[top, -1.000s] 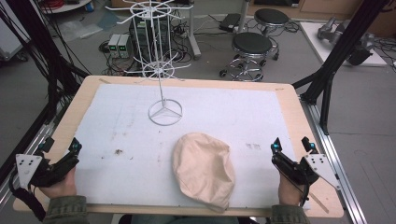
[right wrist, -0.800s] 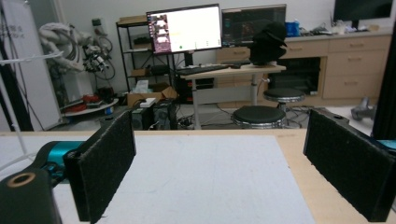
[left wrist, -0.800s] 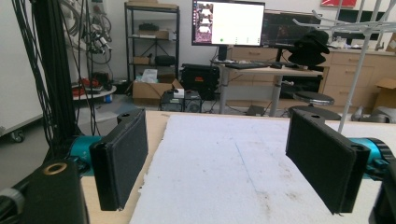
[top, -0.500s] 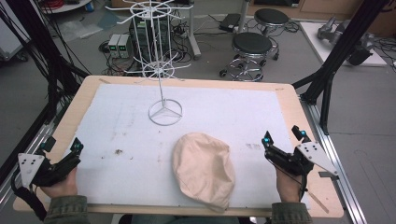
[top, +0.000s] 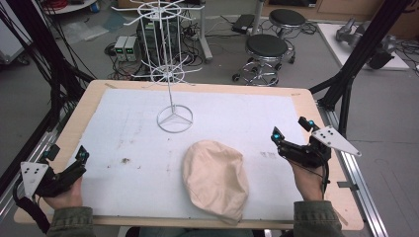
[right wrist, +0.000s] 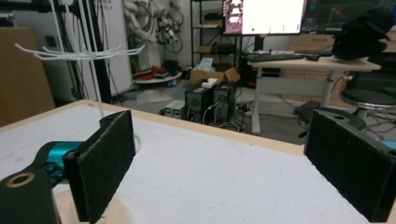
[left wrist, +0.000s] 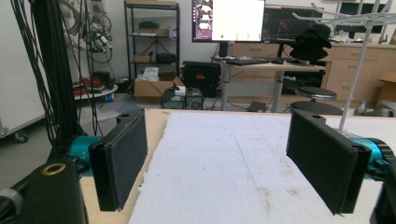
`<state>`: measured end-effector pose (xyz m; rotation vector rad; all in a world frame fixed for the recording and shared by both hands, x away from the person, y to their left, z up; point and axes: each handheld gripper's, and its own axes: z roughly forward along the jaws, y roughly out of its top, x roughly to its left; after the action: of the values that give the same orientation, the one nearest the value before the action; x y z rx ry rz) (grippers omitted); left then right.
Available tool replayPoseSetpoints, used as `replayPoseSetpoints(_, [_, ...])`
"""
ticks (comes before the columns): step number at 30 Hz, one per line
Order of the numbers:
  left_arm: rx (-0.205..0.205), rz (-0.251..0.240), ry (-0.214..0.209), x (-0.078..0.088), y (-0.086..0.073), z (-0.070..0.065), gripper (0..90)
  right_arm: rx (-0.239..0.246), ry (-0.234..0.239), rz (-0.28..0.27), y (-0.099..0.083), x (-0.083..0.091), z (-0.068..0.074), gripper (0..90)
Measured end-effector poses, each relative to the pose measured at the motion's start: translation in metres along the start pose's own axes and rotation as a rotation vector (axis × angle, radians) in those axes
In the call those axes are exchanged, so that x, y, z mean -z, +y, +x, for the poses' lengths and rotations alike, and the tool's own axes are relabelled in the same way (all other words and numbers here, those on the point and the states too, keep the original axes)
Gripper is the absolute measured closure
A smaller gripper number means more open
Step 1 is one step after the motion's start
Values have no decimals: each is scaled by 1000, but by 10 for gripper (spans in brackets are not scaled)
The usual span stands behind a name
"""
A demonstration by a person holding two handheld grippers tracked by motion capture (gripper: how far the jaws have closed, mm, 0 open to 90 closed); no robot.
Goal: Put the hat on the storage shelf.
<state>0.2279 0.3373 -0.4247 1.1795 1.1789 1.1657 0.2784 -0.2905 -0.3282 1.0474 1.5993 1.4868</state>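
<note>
You are holding the left gripper (top: 66, 155) at the near left corner of the table (top: 94, 96), well to the left of the beige cap (top: 216, 178), and its jaws are standing wide apart with nothing between them. In the left gripper view, the left gripper (left wrist: 224, 163) is looking over the white mat (left wrist: 224, 154), and the two black pads (left wrist: 119, 156) are framing only bare mat, far from the cap. Your left hand (top: 64, 192) is resting at the near edge of the table, also well left of the cap. The cap is lying flat on the white mat (top: 123, 133), near the front edge of the table, about midway between your two grippers and touching neither. The wire rack (top: 170, 74) is standing behind the cap, toward the far side, with its round base (top: 174, 118) sitting on the mat, apart from the cap. You are holding the right gripper (top: 291, 137) to the right of the cap, near it but not touching it, and its jaws are also standing open and empty. In the right gripper view, the right gripper (right wrist: 224, 163) is pointing across the mat, and the stem of the rack (right wrist: 95, 88) is rising beyond its left pad. Your right hand (top: 309, 180) is lying to the right of the cap, close to the right edge of the table.
</note>
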Motion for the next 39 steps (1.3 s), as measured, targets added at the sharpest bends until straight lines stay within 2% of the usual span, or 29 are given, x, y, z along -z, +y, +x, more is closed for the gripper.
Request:
replayPoseSetpoints(4, [-3, -2, 0, 1, 0, -1, 208, 19, 23, 7, 10, -6, 1, 80])
replayPoseSetpoints(8, [-3, 0, -3, 0, 0, -1, 208, 40, 59, 20, 18, -13, 8, 81])
replayPoseSetpoints(17, [2, -1, -11, -1, 0, -2, 208, 89, 117, 71, 25, -42, 35, 81])
replayPoseSetpoints(19, [2, 1, -13, -1, 0, -2, 208, 99, 138, 80, 24, -50, 42, 81])
replayPoseSetpoints(25, [3, 0, -13, -1, 0, -1, 208, 142, 178, 179, 10, -75, 58, 81])
replayPoseSetpoints(30, [4, -1, -14, -1, 0, -1, 208, 162, 204, 230, 0, -89, 70, 81])
replayPoseSetpoints(38, [3, -1, -16, -1, 0, -1, 208, 158, 230, 287, -12, -101, 79, 81])
replayPoseSetpoints(39, [4, -1, -16, -1, 0, -1, 208, 157, 241, 311, -16, -105, 82, 81])
